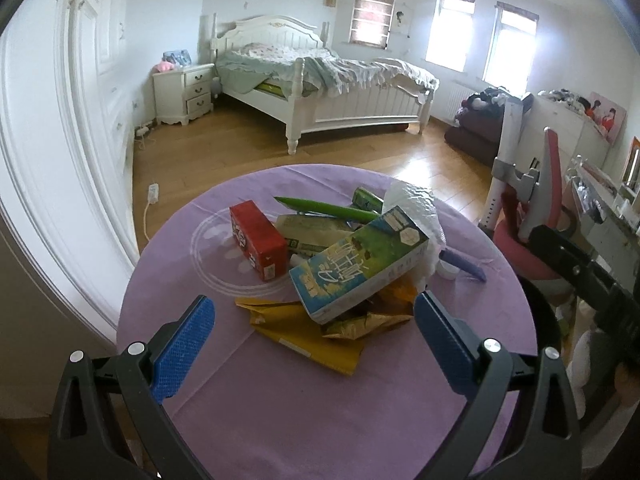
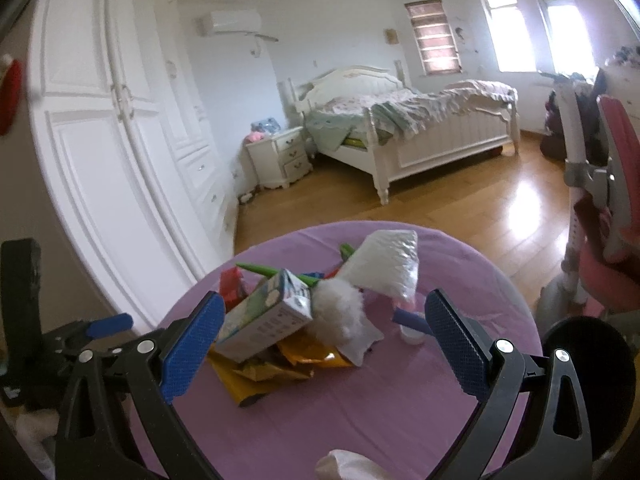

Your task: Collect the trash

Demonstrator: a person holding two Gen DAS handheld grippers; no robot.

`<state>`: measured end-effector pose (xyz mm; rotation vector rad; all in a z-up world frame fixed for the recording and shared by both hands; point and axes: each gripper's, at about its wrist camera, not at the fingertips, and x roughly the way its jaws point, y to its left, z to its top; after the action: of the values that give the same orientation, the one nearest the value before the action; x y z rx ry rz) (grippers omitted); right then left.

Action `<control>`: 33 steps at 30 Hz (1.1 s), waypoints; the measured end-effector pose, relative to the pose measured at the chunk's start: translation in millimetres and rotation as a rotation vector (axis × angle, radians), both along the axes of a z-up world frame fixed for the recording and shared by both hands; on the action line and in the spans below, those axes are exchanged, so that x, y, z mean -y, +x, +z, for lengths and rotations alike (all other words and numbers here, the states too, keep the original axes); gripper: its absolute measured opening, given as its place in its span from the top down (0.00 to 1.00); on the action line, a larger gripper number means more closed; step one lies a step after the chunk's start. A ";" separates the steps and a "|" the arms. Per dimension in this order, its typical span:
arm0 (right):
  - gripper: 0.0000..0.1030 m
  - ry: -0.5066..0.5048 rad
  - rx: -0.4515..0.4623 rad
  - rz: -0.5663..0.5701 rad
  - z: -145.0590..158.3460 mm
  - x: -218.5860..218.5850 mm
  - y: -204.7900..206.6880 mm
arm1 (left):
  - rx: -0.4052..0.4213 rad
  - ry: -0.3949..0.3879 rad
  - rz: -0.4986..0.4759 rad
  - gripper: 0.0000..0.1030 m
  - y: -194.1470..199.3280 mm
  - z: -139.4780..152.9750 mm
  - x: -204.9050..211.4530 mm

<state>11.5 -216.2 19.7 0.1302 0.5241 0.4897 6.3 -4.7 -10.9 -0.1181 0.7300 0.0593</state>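
A trash pile is heaped mid-table — just beyond both spread, empty grippers, left and right. One milk carton is seen topmost; one red box left, one plastic bag behind.

my right claw hangs open above the purple bench, holding nothing. between its blue pads lies a trash heap: a milk carton by the left pad, yellow wrappers beneath, a clear bag beyond.
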 end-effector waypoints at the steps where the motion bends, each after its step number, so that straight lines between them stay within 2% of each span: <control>1: 0.04 0.008 -0.008 -0.005 -1.0 2.7 0.6 | -0.002 0.005 -0.003 0.04 0.6 -0.5 1.1; 9: 0.04 0.040 -0.050 -0.003 -6.4 6.0 4.7 | -0.017 0.035 -0.006 0.04 3.8 -4.6 2.6; 33: 0.04 0.063 -0.097 0.027 -14.6 1.0 7.1 | -0.031 0.026 -0.008 0.04 5.4 -10.5 6.7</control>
<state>18.6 -217.2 5.1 0.2080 0.6067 0.5287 11.7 -11.4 -21.4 -0.0900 0.7608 0.0633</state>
